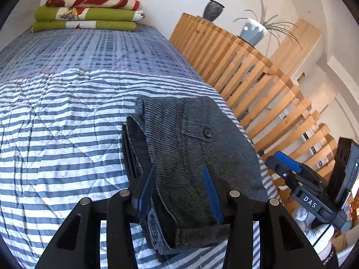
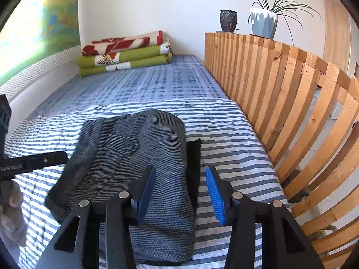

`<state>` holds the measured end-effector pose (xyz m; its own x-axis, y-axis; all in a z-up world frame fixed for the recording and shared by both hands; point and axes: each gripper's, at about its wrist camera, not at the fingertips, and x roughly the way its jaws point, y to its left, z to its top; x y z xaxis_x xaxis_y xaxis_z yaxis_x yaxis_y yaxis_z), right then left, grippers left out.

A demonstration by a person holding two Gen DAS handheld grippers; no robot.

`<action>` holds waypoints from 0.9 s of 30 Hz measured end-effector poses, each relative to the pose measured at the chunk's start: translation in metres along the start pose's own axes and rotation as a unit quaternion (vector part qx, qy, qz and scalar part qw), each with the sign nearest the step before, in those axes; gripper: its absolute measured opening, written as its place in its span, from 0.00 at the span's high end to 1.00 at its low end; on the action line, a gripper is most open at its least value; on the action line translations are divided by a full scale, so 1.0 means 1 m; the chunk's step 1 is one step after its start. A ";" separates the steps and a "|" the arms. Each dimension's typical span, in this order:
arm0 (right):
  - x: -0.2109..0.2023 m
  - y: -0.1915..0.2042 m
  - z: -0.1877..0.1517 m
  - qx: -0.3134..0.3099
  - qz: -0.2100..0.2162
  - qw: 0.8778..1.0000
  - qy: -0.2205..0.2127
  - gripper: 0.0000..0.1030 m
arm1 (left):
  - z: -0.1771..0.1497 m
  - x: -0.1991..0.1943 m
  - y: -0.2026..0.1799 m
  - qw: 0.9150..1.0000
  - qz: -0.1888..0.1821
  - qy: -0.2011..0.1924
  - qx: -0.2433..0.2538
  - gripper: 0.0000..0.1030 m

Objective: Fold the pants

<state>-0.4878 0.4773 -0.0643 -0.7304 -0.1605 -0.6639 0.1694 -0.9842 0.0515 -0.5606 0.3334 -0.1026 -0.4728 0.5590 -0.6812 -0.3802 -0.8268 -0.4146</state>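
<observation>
Grey pants (image 1: 193, 157) folded on bed (image 1: 67, 123); left claw (image 1: 179, 192) and right claw (image 2: 182, 192) spread, gripping nothing. Risk: a pad snags cloth, undoing the fold.

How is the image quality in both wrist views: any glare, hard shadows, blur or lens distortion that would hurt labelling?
Left wrist view: strong fisheye bends the wooden slat rail, sun and shadow stripe the quilt, and the folded pants are sharp. Right wrist view: the window corner is blown out, the hand at the left edge is blurred and washed out, and the pants are evenly lit and sharp.
</observation>
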 end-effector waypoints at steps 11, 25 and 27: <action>0.017 0.025 -0.051 -0.016 -0.010 0.995 0.100 0.59 | -0.050 0.023 -0.005 0.994 0.057 0.076 0.047 0.52; -0.111 0.066 -0.083 0.015 0.019 0.995 0.093 0.59 | -0.115 -0.144 0.014 0.991 0.115 0.064 0.024 0.54; -0.136 0.082 -0.087 0.016 0.031 0.996 0.086 0.57 | -0.126 -0.179 0.009 0.992 0.116 0.051 0.022 0.53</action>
<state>-0.3172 0.4249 -0.0345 -0.5948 -0.2087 -0.7763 0.1879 -0.9751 0.1181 -0.3787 0.2180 -0.0602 -0.4693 0.3425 -0.8139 -0.3064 -0.9276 -0.2137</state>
